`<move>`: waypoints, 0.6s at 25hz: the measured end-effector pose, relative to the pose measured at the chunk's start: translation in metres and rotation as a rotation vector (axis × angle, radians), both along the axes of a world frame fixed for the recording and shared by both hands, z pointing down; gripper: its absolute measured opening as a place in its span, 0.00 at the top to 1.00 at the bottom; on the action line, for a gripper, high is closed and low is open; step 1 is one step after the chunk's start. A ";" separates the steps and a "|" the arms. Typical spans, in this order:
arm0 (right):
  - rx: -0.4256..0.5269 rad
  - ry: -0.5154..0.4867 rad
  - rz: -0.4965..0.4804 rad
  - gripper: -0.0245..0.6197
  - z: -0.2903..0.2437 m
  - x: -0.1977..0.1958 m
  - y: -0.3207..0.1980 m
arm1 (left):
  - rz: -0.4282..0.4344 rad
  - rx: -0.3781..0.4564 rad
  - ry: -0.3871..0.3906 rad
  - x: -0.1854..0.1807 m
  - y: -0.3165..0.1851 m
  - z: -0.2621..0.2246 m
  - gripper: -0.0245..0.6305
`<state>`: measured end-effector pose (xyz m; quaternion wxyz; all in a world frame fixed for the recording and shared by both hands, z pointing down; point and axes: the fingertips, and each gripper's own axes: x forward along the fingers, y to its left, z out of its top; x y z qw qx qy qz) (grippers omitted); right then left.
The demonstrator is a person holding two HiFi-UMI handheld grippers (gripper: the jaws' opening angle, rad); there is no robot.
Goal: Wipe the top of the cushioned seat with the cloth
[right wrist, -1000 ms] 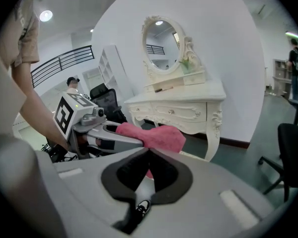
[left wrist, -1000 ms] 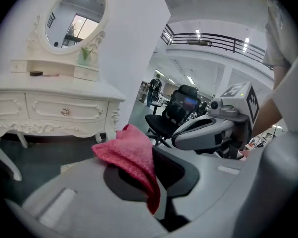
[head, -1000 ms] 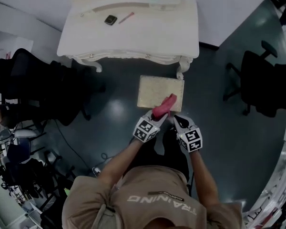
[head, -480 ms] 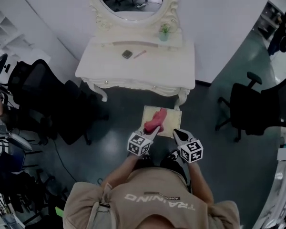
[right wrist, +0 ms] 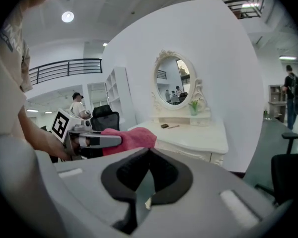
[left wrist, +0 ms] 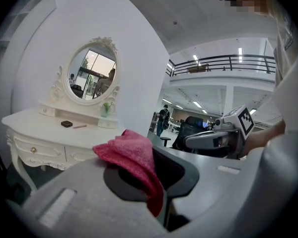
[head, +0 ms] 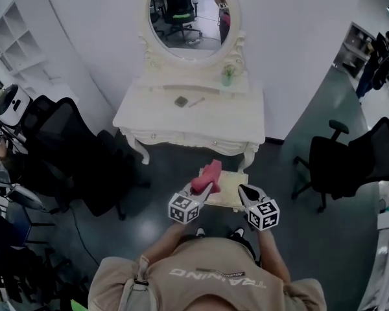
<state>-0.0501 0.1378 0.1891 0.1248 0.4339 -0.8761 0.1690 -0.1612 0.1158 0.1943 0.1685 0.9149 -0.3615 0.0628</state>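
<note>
In the head view the beige cushioned seat stands on the dark floor in front of the dressing table. My left gripper is shut on a bunched pink cloth, held up over the seat's left edge. In the left gripper view the cloth hangs pinched between the dark pads. My right gripper is over the seat's right edge, shut with nothing in it. The right gripper view also catches the left gripper with the cloth.
A white dressing table with an oval mirror, a small plant and a dark small item stands just beyond the seat. Black office chairs sit at the left and right.
The cloth was lying on the seat's top under the left gripper; it is now lifted and over the left edge. The head view has tilted up, showing the mirror.
</note>
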 end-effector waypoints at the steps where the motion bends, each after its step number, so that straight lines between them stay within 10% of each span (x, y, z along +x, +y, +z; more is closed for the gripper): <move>1: 0.009 -0.020 0.009 0.96 -0.007 -0.002 0.000 | -0.003 0.012 0.000 -0.005 0.000 -0.006 0.90; 15: 0.168 -0.103 0.124 0.96 -0.104 -0.011 -0.023 | 0.036 0.246 -0.058 -0.037 -0.033 -0.099 0.90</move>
